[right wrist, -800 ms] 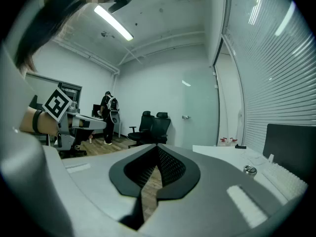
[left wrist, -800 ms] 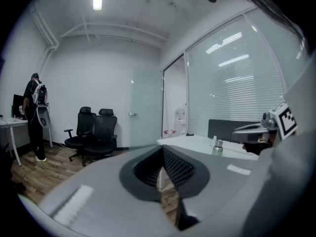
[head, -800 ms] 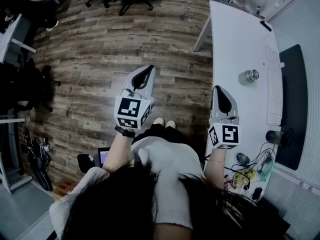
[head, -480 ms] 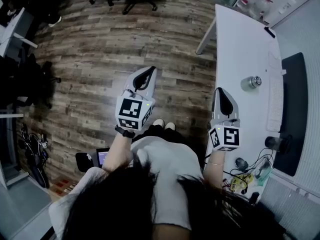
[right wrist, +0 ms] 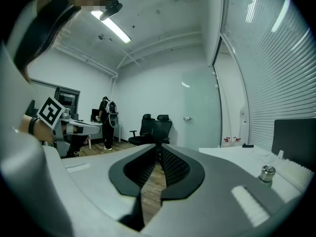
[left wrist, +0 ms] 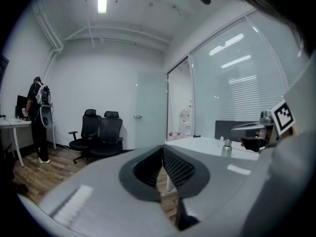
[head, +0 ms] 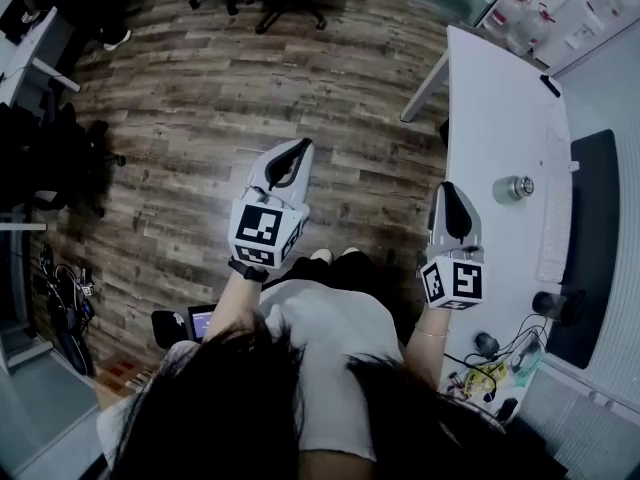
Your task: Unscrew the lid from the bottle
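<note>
Approach step, head view: nothing is gripped. Left gripper [head: 297, 150] and right gripper [head: 447, 190] both have jaws together and empty. The right one is nearer the bottle [head: 517, 186], which stands lid on atop the white desk [head: 490, 98]. Next move likely: reach the bottle, open up, clamp body and lid.

Left gripper view: jaws touching, and office chairs [left wrist: 98, 130] stand far from the bottle.

Right gripper view: jaws closed on nothing, wood floor [right wrist: 148, 194] showing below them, bottle well apart.

An office: white desk [head: 490, 108], keyboard [head: 553, 218], black swivel chairs [left wrist: 109, 132].
</note>
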The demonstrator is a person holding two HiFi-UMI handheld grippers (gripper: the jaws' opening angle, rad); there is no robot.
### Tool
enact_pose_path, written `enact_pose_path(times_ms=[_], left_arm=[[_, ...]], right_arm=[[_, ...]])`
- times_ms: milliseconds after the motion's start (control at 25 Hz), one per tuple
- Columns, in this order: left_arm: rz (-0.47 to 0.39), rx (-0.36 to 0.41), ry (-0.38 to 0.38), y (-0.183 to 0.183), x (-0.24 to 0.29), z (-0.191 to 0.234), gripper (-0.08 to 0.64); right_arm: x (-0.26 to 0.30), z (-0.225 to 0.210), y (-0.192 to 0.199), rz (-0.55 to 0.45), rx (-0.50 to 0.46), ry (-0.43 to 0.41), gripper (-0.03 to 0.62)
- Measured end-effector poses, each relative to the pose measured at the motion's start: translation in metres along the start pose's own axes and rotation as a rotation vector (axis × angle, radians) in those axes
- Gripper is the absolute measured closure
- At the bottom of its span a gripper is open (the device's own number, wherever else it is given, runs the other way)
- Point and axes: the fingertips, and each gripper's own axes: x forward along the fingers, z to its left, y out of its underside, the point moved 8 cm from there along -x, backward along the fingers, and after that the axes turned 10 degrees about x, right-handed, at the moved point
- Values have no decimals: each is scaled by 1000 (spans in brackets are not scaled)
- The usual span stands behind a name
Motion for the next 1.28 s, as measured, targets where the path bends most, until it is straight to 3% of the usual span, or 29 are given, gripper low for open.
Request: enact_pose_path(times_ms=[560,800,1000,1280], left_arm=[[-5,-19,11,8,59,33,496],[7,-20,-1,-5,119,32,457],[1,1,37,-26,171,35,393],[-2,8,75,-40,229,28,391]], right_arm=[[75,-17,4,6,23,-48,531],[112,-65,-7,4,51,-50,490],[142,-95,-20,-7,93,-45,449],[168,-134,-32,-13,102,-19,434]])
